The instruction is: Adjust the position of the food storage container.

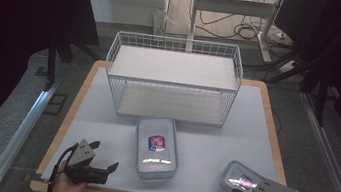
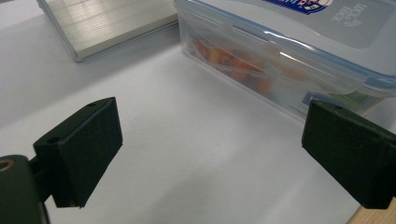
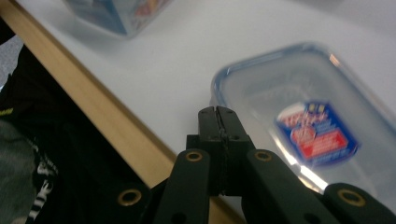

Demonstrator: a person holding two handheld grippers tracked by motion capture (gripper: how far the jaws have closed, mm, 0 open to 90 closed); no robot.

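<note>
On the white table top (image 1: 105, 112) 2 clear plastic boxes with blue-rimmed lids lie in front of a white wire rack (image 1: 173, 79) with 2 shelves. The larger box (image 1: 156, 147) sits near the middle of the table, just in front of the rack; in the left gripper view coloured contents show through its side wall. The smaller box (image 1: 240, 180) lies near the front right corner, close to the wooden table edge. The right gripper (image 3: 218, 122) hovers at the near end of this smaller box with its 2 jaws pressed flat together and nothing between them; whether the tips touch the lid is hard to tell, since the picture is blurred there. The left gripper (image 1: 104, 160) rests at the front left of the table, held by a hand (image 1: 64, 187), its jaws spread wide and empty, pointing toward the larger box, which stands just beyond them.
</note>
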